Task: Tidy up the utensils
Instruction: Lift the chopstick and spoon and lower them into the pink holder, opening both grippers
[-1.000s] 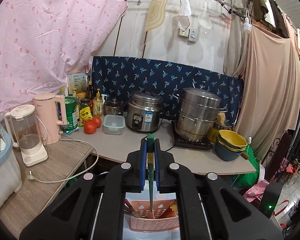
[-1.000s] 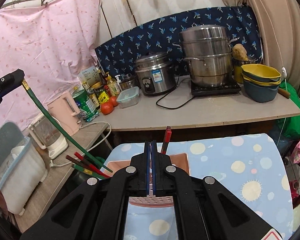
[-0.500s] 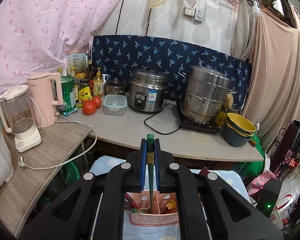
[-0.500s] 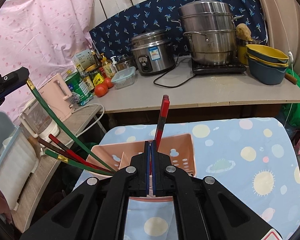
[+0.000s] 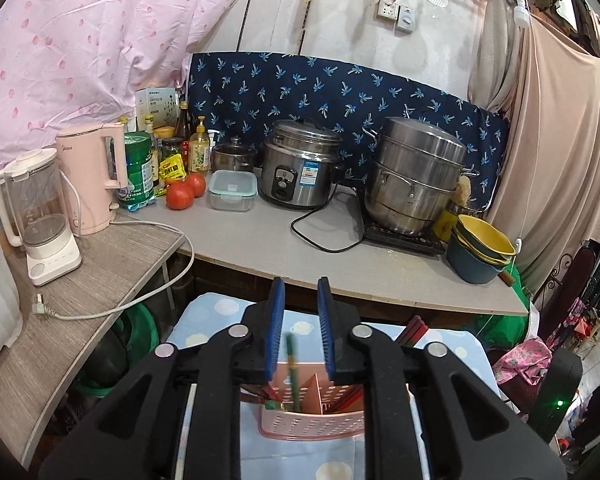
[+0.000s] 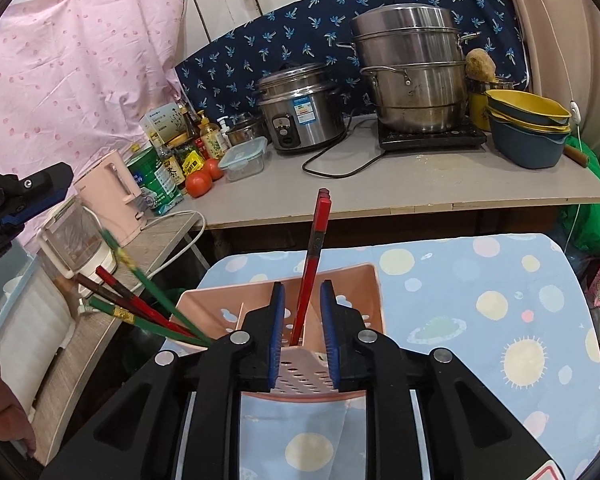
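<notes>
A pink perforated utensil basket (image 6: pixel 364 280) stands on the blue dotted cloth; it also shows in the left wrist view (image 5: pixel 312 424). My left gripper (image 5: pixel 300 328) is open above the basket, and a blurred green chopstick (image 5: pixel 293 368) drops into it between the fingers. My right gripper (image 6: pixel 302 332) is open just in front of the basket, with red chopsticks (image 6: pixel 314 256) standing upright in the compartment beyond it. Several red and green chopsticks (image 6: pixel 140 308) lean out of the basket's left side. The left gripper's tip (image 6: pixel 40 192) shows at the left of the right wrist view.
A counter (image 5: pixel 260 240) behind holds a rice cooker (image 5: pixel 300 164), a steel steamer pot (image 5: pixel 416 176), stacked bowls (image 5: pixel 480 252), tomatoes (image 5: pixel 184 192), bottles and a pink kettle (image 5: pixel 92 176). A blender (image 5: pixel 40 220) stands on the side shelf at left.
Both grippers have opened. The left one has let go of the green chopstick, which falls into the basket. The right one has released the red chopsticks, which stand in the basket.
</notes>
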`<state>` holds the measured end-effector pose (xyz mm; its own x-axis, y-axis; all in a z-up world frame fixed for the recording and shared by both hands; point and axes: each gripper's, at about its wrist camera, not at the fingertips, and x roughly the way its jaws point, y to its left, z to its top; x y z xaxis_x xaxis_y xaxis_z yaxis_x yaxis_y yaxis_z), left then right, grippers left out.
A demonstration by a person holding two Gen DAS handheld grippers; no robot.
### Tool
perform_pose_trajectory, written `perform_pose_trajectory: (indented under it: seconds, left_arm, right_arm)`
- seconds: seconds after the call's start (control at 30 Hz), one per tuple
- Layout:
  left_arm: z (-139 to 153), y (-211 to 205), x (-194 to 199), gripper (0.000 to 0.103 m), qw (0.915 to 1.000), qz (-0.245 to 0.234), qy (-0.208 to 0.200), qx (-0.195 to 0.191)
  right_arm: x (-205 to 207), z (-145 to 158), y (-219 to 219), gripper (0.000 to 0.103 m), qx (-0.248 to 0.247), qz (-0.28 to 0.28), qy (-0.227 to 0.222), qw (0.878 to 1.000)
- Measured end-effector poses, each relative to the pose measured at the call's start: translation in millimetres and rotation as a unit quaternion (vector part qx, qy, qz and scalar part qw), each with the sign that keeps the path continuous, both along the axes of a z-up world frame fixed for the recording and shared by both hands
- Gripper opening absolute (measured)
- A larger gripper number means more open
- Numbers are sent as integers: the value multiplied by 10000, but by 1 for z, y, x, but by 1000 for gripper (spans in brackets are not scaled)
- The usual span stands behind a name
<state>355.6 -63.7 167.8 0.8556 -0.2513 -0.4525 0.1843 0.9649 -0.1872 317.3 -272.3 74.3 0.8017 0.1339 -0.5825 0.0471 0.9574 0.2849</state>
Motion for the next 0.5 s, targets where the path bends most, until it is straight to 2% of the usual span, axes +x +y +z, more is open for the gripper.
perform_pose_trajectory:
  seconds: [0.07, 0.1, 0.5]
  left_arm:
    - [0, 0, -3, 28, 10000, 30, -26, 7]
    - [1, 1, -5, 29, 10000, 43, -44, 13]
    - [10, 7, -36, 30, 9999, 42, -114, 104]
  right_arm:
    - [-3, 2, 2, 21, -35, 16, -15, 10000]
    - [-4, 2, 3, 21, -45, 24, -22, 10000]
    - [-31, 17, 14, 21, -119, 138, -110, 9998]
